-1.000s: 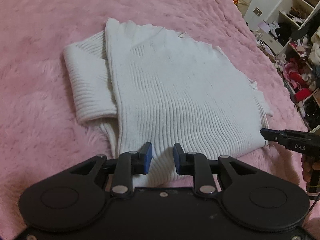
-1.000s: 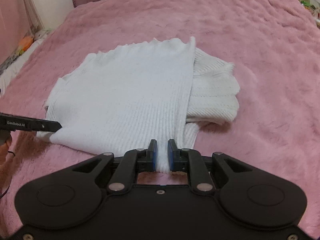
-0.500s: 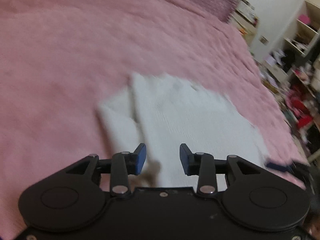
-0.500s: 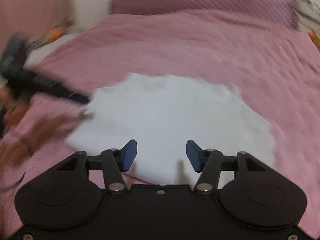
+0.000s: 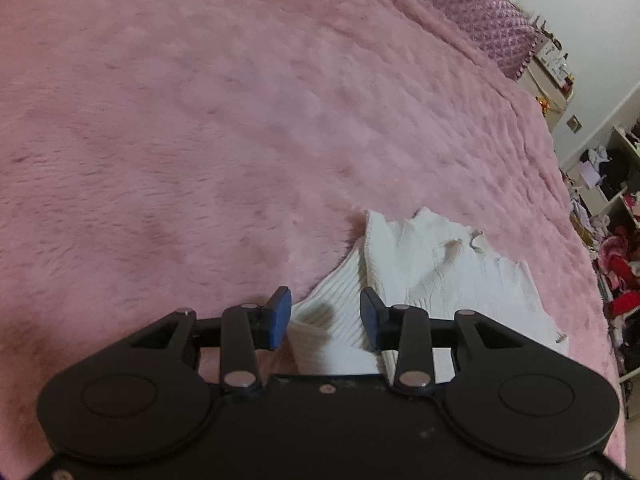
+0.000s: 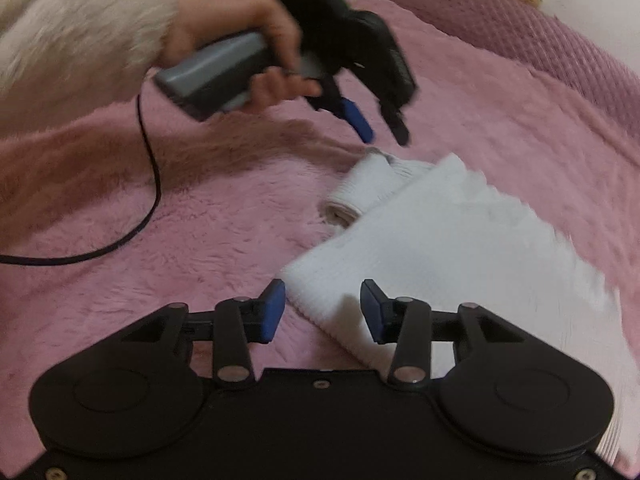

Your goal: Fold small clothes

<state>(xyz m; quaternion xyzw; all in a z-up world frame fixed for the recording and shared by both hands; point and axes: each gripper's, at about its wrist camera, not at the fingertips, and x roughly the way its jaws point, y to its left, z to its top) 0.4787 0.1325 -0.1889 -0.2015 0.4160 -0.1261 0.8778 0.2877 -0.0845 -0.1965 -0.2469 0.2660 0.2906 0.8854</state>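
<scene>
A fluffy pink blanket [image 5: 240, 128] covers a bed and fills most of both views. At the far end of the bed lies a quilted purple pillow [image 5: 488, 20], and beyond the bed's right edge in the left wrist view stand cluttered shelves [image 5: 616, 184] heaped with clothes and small things. In the right wrist view a black cable [image 6: 148, 184] loops across the blanket on the left, running up toward a hand [image 6: 240, 36] in a fuzzy cream sleeve [image 6: 76, 28]. That hand holds the left hand-held gripper [image 6: 382, 126] by its grey handle, above the blanket, with its jaws apart, one blue pad and one dark finger pointing down at the far corner of the clothing without touching it. A white ribbed sweater [image 6: 452, 248] lies folded on the blanket, with a rolled sleeve or cuff at its far left end. The right hand-held gripper [image 6: 322, 312] sits just over the sweater's near corner, jaws wide apart and holding nothing; the fabric edge lies between and beneath the two blue pads. In the left wrist view the sweater [image 5: 432, 280] lies low and right of centre, and the left hand-held gripper [image 5: 325, 318] is spread open over its ribbed left edge, gripping nothing. The right wrist view is somewhat blurred.
</scene>
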